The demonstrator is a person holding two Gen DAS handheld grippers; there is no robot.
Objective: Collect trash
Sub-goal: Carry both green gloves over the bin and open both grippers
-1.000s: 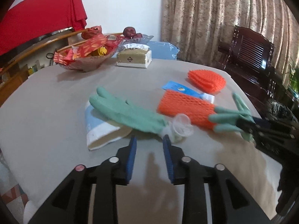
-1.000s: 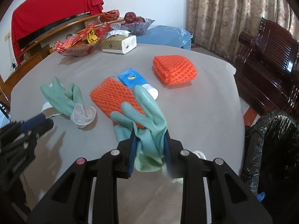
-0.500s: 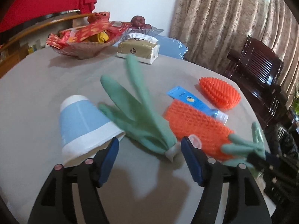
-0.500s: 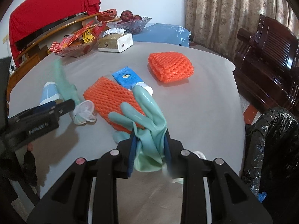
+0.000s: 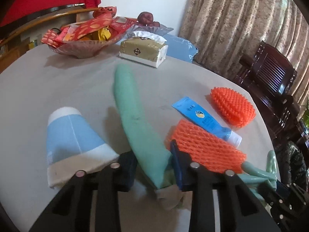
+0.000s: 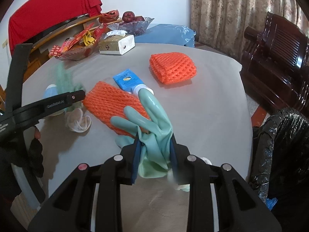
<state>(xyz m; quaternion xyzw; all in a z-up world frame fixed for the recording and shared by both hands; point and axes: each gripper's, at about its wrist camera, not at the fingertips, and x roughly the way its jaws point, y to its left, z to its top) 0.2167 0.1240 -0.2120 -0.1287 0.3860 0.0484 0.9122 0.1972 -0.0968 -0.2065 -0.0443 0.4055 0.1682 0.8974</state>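
Note:
My left gripper point(image 5: 153, 161) is closed on the cuff of a green rubber glove point(image 5: 135, 123) that sticks up and away over the grey table point(image 5: 58, 81). A blue and white paper cup point(image 5: 71, 135) lies on its side just left of it. My right gripper point(image 6: 154, 154) is shut on a second green glove point(image 6: 154, 119), held above the table. Two orange foam nets point(image 6: 114, 104) point(image 6: 172, 67), a blue tube point(image 6: 127, 82) and a clear plastic lid point(image 6: 79, 119) lie on the table.
A black trash bag point(image 6: 280, 150) hangs open at the table's right edge. A tissue box point(image 5: 143, 51), a snack bowl point(image 5: 85, 38) and a fruit dish point(image 6: 131, 25) stand at the back. A dark wooden chair point(image 6: 276, 58) is at the right.
My left gripper opened, moved forward over the first glove and closed on its cuff; the glove's fingers swung up. The paper cup came into full view. My right gripper kept holding its glove.

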